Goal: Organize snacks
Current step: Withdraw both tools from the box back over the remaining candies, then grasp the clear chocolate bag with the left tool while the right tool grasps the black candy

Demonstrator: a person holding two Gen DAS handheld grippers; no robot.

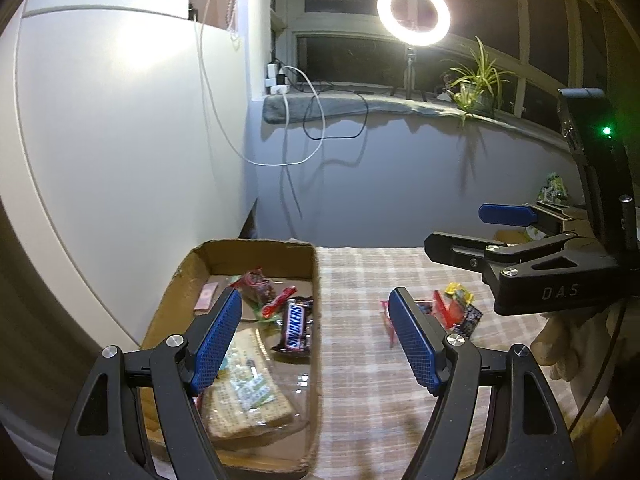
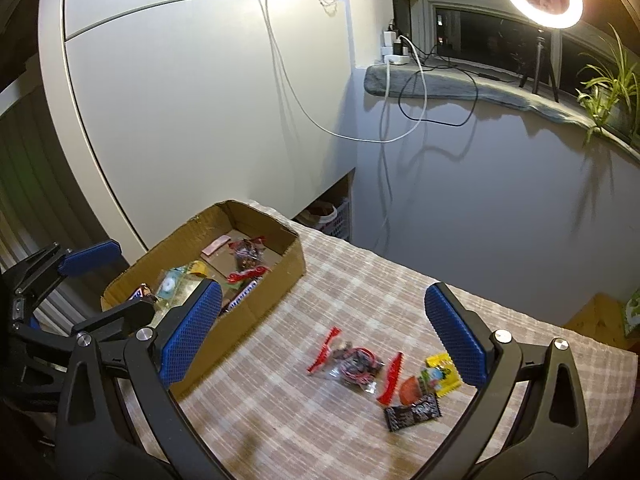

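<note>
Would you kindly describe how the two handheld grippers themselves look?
Both the left gripper and the right gripper have black angular frames with triangular cut-outs, silver pivot bolts and blue, grid-textured finger pads. The right gripper's body is marked "DAS", shows a green light, and is held in a pale glove.

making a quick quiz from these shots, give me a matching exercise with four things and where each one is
Things:
1. snickers bar
2. yellow candy packet
3. ring light
4. left gripper

Places:
A. on the windowsill
B. inside the cardboard box
C. on the checked tablecloth, outside the box
D. open, straddling the box's right wall

Pairs: 1-B, 2-C, 3-A, 4-D
</note>
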